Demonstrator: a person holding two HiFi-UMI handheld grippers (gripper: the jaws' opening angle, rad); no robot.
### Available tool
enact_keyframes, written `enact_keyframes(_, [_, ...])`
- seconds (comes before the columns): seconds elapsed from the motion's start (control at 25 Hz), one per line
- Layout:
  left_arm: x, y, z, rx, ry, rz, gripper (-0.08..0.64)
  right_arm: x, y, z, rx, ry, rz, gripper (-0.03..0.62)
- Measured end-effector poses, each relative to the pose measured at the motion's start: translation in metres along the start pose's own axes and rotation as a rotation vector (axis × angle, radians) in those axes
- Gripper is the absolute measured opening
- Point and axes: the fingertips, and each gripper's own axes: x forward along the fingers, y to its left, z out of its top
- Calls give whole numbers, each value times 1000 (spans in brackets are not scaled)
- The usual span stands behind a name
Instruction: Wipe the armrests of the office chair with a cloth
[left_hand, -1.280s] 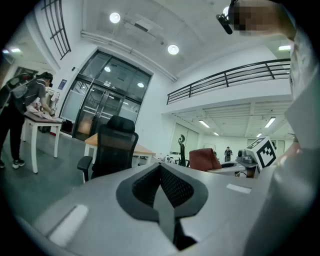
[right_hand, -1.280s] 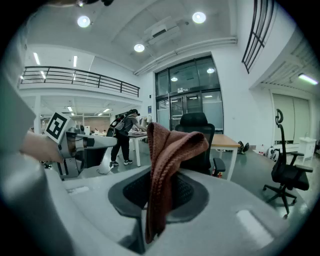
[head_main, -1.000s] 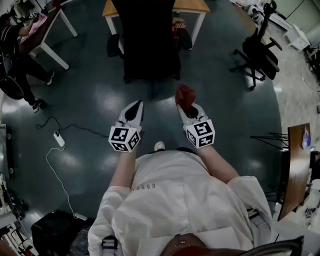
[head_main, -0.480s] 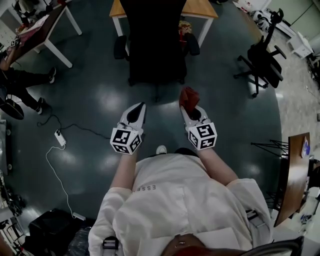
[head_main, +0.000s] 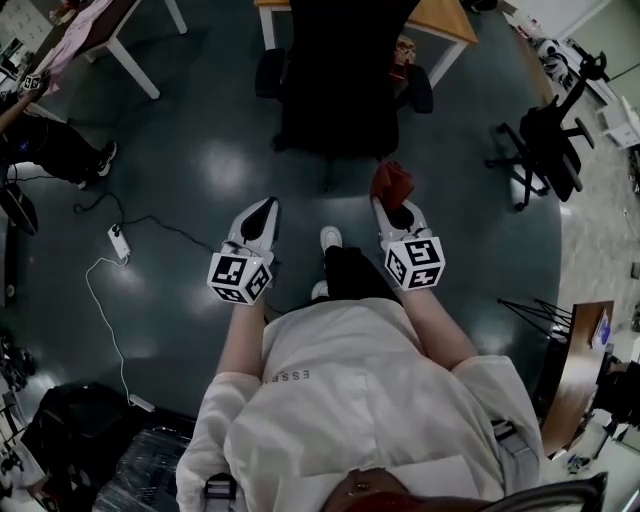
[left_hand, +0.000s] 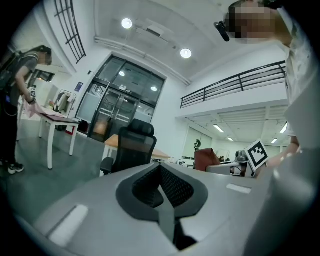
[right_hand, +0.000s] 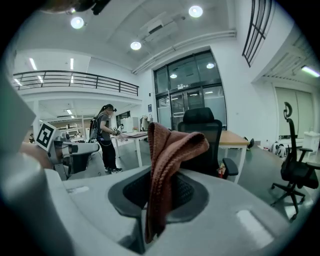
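- Rust-red cloth (head_main: 392, 181) and both grippers stand nearer the office chair (head_main: 340, 80) than half a second ago. The gap of bare floor between them has narrowed, and one white shoe (head_main: 330, 237) is now set forward between the grippers.
- Right gripper (head_main: 396, 207): jaws pinched on the cloth. In the right gripper view the cloth (right_hand: 169, 150) rises from between them and folds over at the top.
- Left gripper (head_main: 263, 206): jaws pressed together with nothing between them, as confirmed in the left gripper view (left_hand: 161, 175). It is held level with the right one, well apart from it.
- Cloth position: just short of the chair's back and below the armrest (head_main: 420, 90) on the view's right, touching neither. The other armrest (head_main: 268, 73) lies ahead of the left gripper.
- Beyond the chair: a wooden desk (head_main: 445, 18), partly hidden by the backrest.
- Surroundings: a power strip (head_main: 117, 241) with its cable on the floor at left, a second office chair (head_main: 548, 140) at right, and a person (head_main: 45, 145) at a table (head_main: 135, 45) at far left. Nothing stands between the grippers and the chair.
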Motion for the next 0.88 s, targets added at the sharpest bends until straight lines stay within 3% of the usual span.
enact_keyframes(0.28, [7, 52, -4, -34, 3, 103, 17, 65, 4, 4, 4, 27, 88, 49])
enact_keyframes(0.52, [36, 129, 15, -55, 5, 191, 17, 155, -3, 25, 12, 46, 135, 49])
enact_keyframes(0.88, [141, 247, 42, -89, 44, 228, 17, 310, -31, 51, -9, 129, 188, 49])
